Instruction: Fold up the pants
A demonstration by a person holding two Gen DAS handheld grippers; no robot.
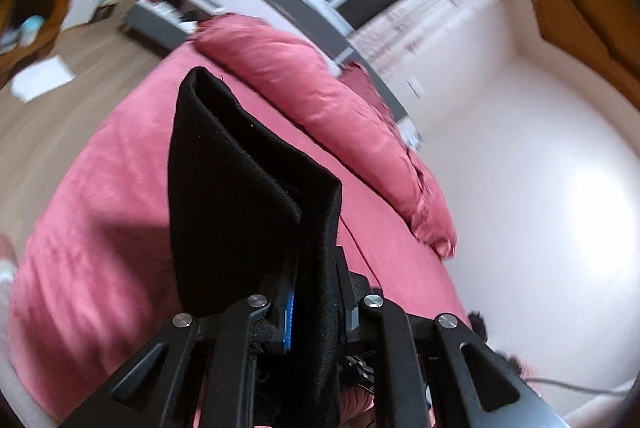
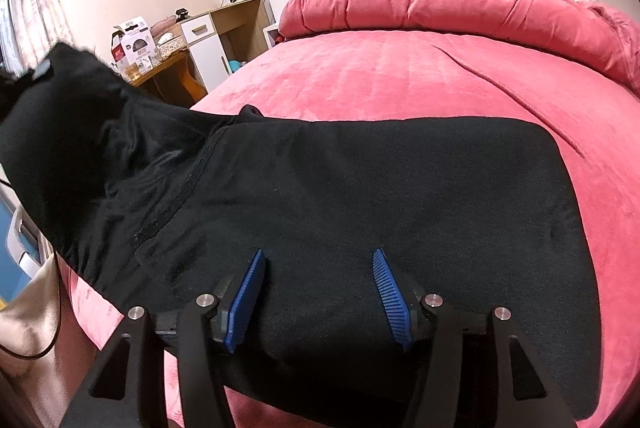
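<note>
The black pants [image 2: 360, 195] lie across the near part of a pink bed [image 2: 400, 75]. Their left end [image 2: 64, 99] rises off the bed toward the left. In the left wrist view my left gripper [image 1: 308, 288] is shut on a folded edge of the black pants [image 1: 240, 187], held above the bed [image 1: 100, 228]; that view is blurred by motion. My right gripper [image 2: 320, 268] is open, its blue pads [image 2: 248, 292] spread just over the pants' near part, holding nothing.
A rolled pink duvet [image 2: 460, 3] lies along the head of the bed, also in the left wrist view [image 1: 320, 95]. A wooden desk [image 2: 176, 71] with boxes and a white cabinet [image 2: 208, 47] stand left of the bed. Window and curtains behind.
</note>
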